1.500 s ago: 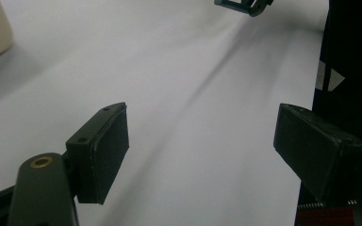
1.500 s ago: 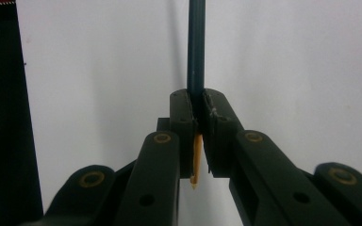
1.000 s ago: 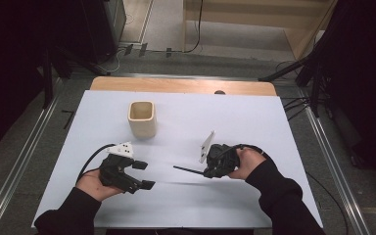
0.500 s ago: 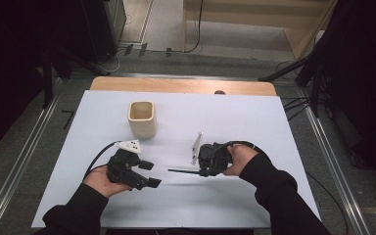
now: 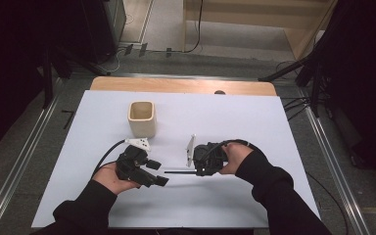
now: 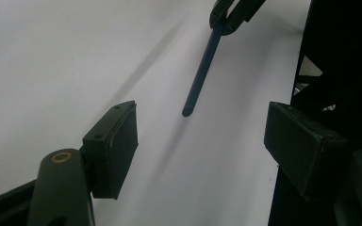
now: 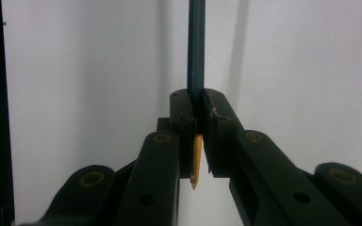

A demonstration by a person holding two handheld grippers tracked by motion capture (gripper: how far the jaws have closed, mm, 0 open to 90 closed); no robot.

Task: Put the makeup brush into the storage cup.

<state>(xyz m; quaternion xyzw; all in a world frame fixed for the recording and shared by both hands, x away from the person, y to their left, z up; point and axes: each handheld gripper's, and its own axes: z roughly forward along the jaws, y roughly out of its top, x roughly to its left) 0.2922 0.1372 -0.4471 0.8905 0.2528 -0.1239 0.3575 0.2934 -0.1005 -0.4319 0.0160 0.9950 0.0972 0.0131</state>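
Passing the pencil [image 5: 178,172] across: right hand-held gripper [image 7: 196,123] is clamped on its sharpened end, level above the worktop [image 5: 274,127]; left hand-held gripper [image 6: 202,141], jaws apart and just narrowing, empty. Next: close on blunt end.

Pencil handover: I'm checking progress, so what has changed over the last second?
The right gripper, shut on the pencil, carried it leftward toward the left gripper; the gap narrowed. The left's jaws have been closing slightly, still open with nothing between them. The cup stayed put.

Pencil [image 6: 199,80] (dark) between open jaws, untouched.
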